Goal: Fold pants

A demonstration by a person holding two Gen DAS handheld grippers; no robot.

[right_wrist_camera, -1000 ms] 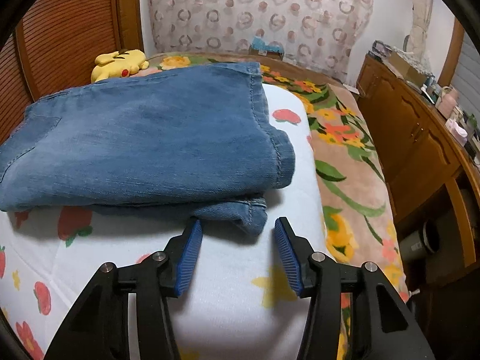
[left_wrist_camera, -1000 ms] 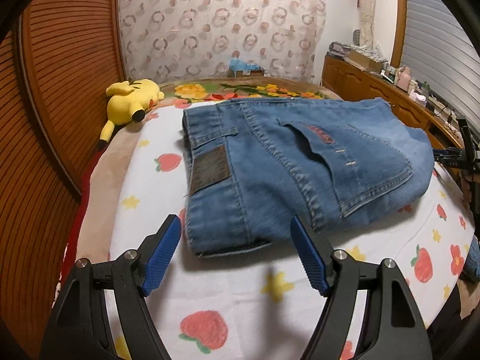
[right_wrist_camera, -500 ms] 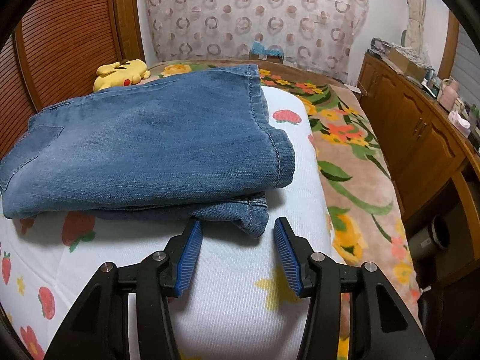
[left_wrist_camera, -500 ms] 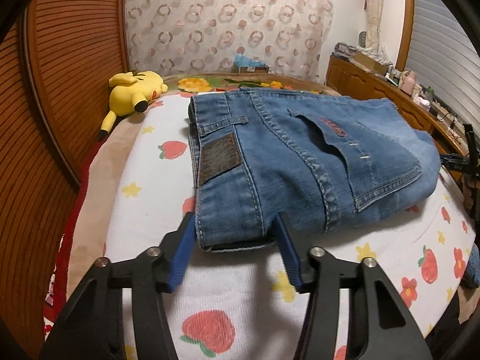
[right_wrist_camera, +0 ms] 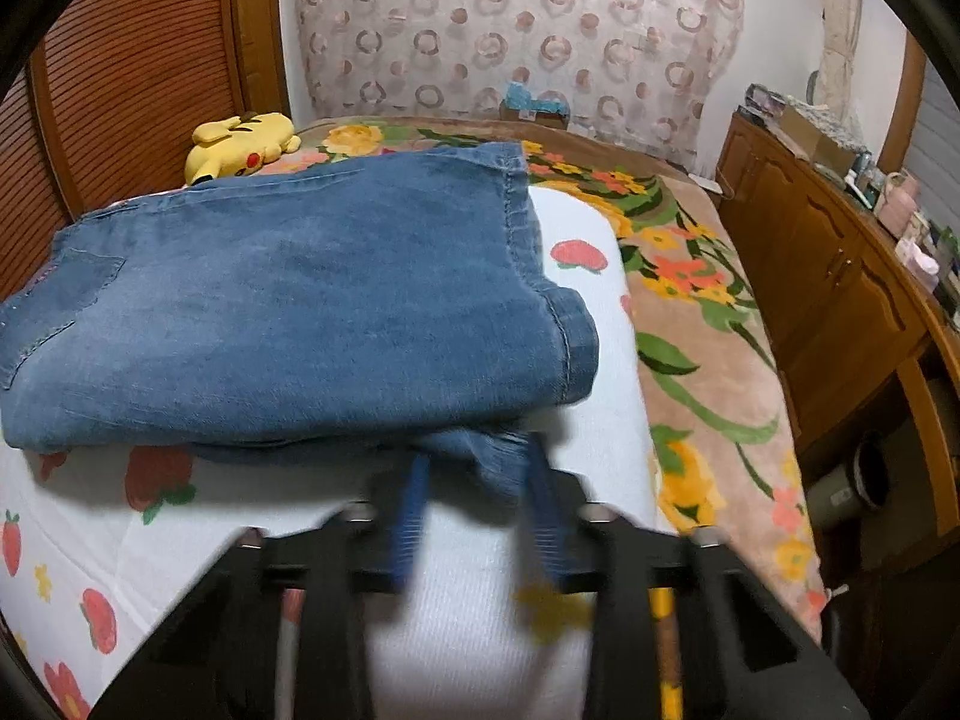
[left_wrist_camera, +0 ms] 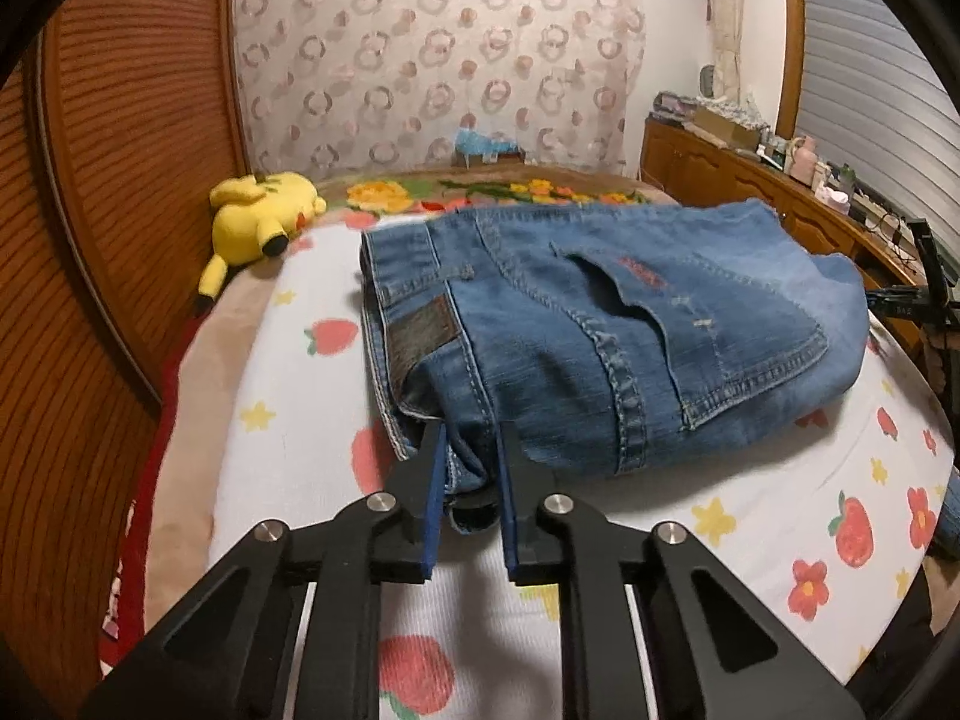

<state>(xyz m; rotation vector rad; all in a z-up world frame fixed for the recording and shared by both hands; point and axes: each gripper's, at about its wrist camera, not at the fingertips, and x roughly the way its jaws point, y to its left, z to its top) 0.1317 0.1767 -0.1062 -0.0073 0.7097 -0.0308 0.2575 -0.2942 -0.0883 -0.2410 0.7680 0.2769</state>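
Both tongs are closing from wide: left gripper (left_wrist_camera: pixel 470 462) pinching the jeans (left_wrist_camera: pixel 600 324) waistband corner; right gripper (right_wrist_camera: pixel 477 480) nipping the hem between its pads; next fold is becoming possible.

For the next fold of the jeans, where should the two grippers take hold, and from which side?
Take the jeans at the two near corners, from the near edge. The left gripper, jaws closing, already pinches the waistband corner beside the leather patch. The right gripper, jaws closing, has the protruding lower hem corner between them. Both corners overhang, giving probably the easiest bite.
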